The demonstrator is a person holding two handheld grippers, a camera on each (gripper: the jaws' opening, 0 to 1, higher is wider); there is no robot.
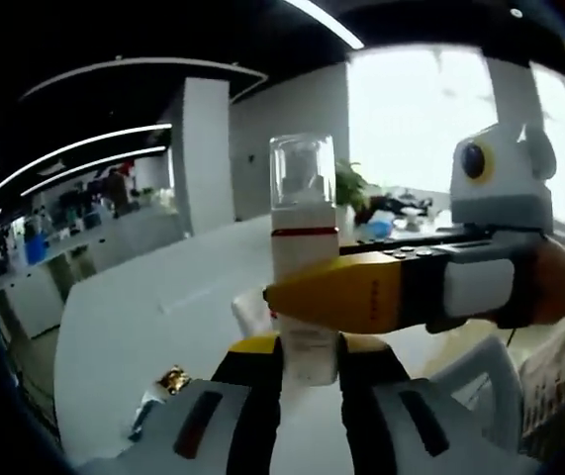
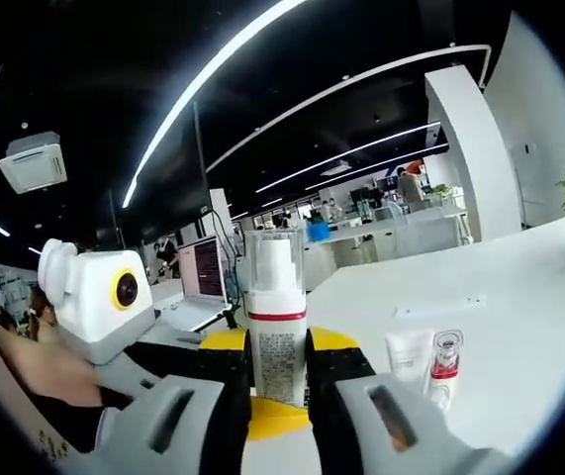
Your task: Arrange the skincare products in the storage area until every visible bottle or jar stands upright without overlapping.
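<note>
A white pump bottle (image 1: 302,252) with a clear cap and a red band stands upright above the white table (image 1: 153,317). My left gripper (image 1: 309,361) is shut on its base, one black jaw on each side. The right gripper (image 1: 297,297) reaches in from the right, its yellow jaw lying across the bottle's middle. In the right gripper view the same bottle (image 2: 277,332) sits tight between my right gripper (image 2: 278,391), with the left gripper's yellow tips (image 2: 274,421) behind it. A white tube (image 2: 408,356) and a small red-banded bottle (image 2: 444,368) stand on the table to the right.
A person's hand (image 2: 40,371) holds the left gripper. A small gold-coloured item (image 1: 171,381) lies on the table by my left jaw. A laptop (image 2: 203,277) stands behind, and a potted plant (image 1: 349,183) at the table's far end. Office desks fill the background.
</note>
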